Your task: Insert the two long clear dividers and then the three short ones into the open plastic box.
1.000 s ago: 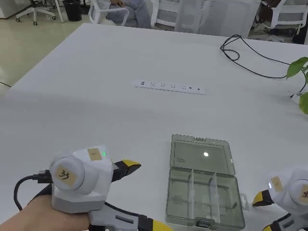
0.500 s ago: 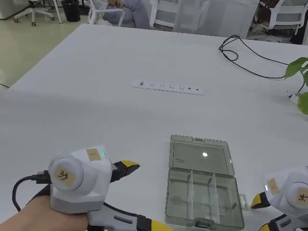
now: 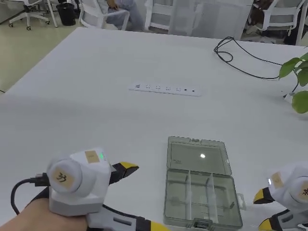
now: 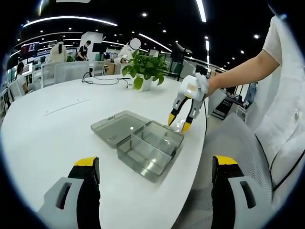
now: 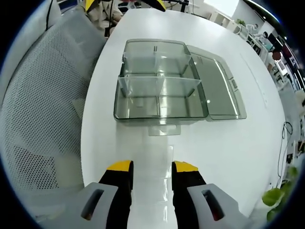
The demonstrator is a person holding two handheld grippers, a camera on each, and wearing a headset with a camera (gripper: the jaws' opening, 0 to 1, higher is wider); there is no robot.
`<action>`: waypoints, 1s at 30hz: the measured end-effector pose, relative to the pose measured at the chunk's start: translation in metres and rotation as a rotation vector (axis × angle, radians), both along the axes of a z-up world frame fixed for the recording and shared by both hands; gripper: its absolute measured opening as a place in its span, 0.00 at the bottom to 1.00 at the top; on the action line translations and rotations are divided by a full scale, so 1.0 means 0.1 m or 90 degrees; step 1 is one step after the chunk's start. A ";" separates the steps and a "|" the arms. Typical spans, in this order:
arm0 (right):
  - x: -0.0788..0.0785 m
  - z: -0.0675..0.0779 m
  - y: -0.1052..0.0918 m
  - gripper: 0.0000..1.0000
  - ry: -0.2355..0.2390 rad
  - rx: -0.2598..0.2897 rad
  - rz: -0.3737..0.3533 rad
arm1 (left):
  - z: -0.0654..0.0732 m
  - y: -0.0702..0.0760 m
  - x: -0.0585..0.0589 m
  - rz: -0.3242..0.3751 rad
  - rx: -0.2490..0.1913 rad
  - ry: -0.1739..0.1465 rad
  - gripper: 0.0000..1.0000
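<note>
The open clear plastic box lies near the table's front edge, its lid folded flat on the far side. Clear dividers stand inside and split it into compartments. A small clear piece sits against the box's right wall. My left gripper is left of the box, jaws wide open and empty. My right gripper is right of the box, pointing at that wall, jaws partly open with nothing gripped. It also appears beyond the box.
A white power strip lies mid-table and a black cable loops at the far right. A potted plant stands at the right edge. Chairs line the far side. The table edge runs close beside the box.
The head camera has tilted a little. The box and both grippers keep their places.
</note>
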State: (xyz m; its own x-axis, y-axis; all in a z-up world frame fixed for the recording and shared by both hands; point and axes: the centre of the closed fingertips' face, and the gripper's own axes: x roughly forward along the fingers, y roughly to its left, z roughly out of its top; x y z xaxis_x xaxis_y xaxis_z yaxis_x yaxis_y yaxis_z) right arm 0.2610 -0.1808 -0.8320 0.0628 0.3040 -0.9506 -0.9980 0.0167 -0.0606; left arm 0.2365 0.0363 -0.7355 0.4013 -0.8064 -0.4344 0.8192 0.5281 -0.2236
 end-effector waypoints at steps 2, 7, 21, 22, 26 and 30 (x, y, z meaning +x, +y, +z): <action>0.02 0.05 -0.02 0.33 -0.007 0.003 -0.007 | 0.01 0.00 0.00 0.001 -0.002 -0.001 1.00; 0.05 0.18 -0.06 0.33 -0.025 0.012 -0.019 | 0.01 0.00 0.00 -0.004 0.001 -0.003 1.00; 0.16 0.74 0.09 0.33 -0.096 0.072 -0.047 | 0.09 -0.04 0.06 0.001 -0.011 -0.003 1.00; 0.15 0.77 0.12 0.33 -0.100 0.075 -0.045 | 0.09 -0.04 0.07 0.002 -0.012 -0.003 1.00; 0.13 0.91 0.27 0.33 -0.113 0.090 -0.035 | 0.16 -0.09 0.11 0.006 -0.030 0.000 1.00; 0.13 1.02 0.40 0.33 -0.123 0.104 -0.025 | 0.25 -0.15 0.16 0.012 -0.050 0.004 0.99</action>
